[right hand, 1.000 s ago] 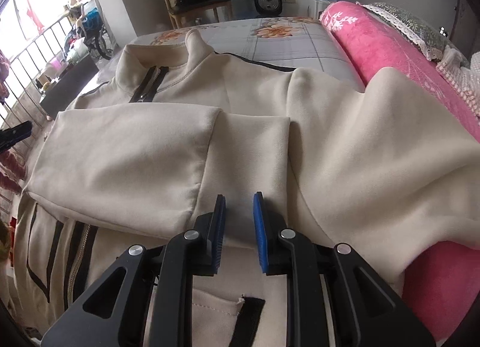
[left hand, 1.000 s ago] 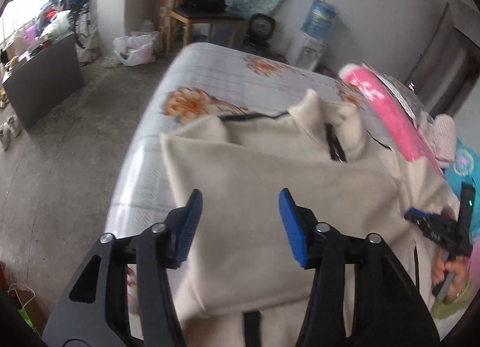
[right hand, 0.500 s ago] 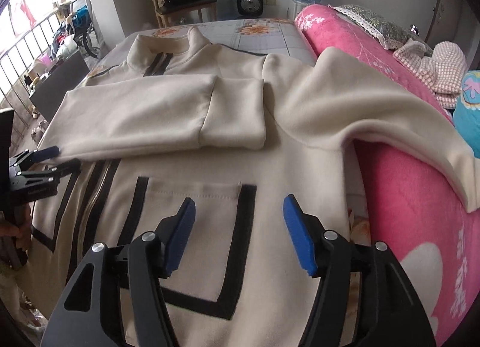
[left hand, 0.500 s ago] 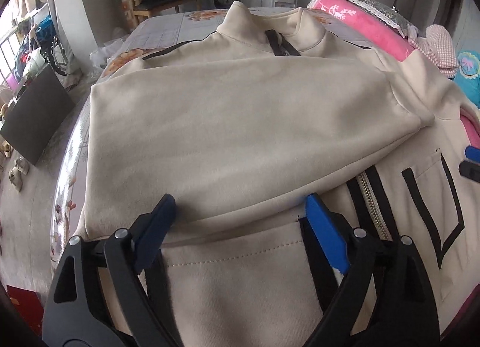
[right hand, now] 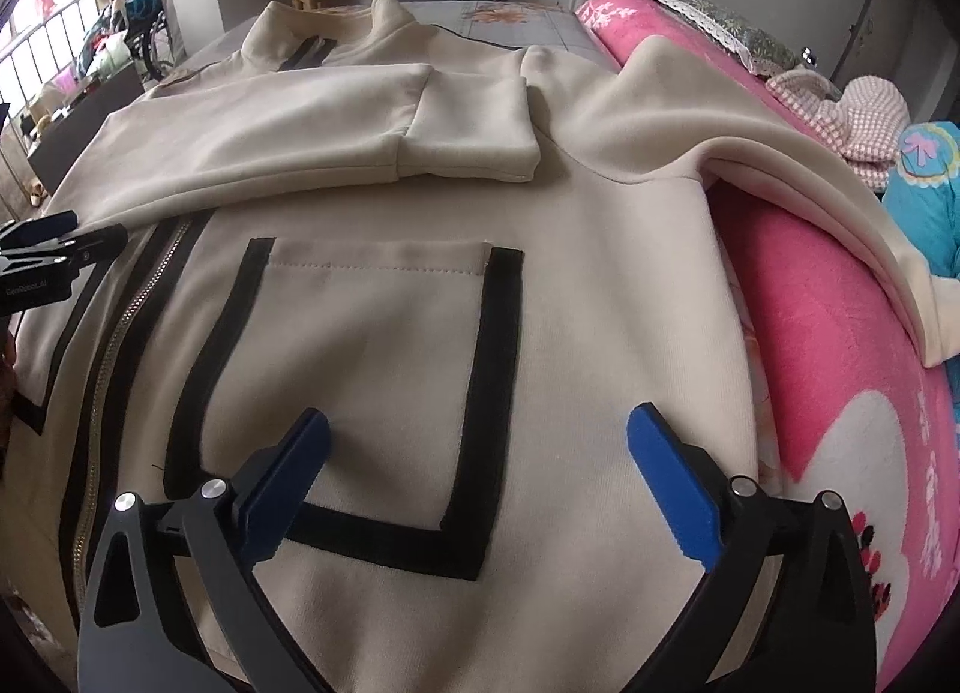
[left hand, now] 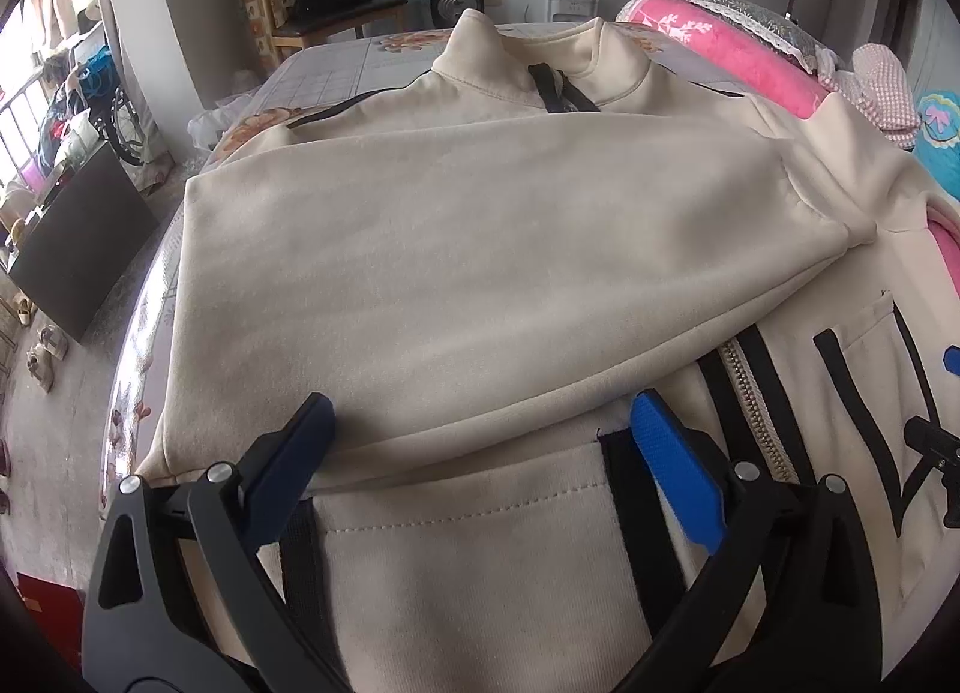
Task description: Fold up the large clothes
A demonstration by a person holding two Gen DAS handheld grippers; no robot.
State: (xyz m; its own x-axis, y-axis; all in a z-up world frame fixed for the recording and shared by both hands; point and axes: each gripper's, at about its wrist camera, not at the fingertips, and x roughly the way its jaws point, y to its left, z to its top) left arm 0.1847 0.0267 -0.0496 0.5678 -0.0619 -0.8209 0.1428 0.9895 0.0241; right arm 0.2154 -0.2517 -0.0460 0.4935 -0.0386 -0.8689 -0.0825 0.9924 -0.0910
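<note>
A cream zip-up jacket lay front-up on the bed, its collar at the far end. One sleeve was folded across the chest, its cuff just short of the other shoulder; the other sleeve draped over a pink blanket beside it. Black trim edged the patch pockets and flanked the metal zipper. The left gripper and right gripper hung over the jacket's lower front, and their jaws had just been opening, wide apart with nothing held.
</note>
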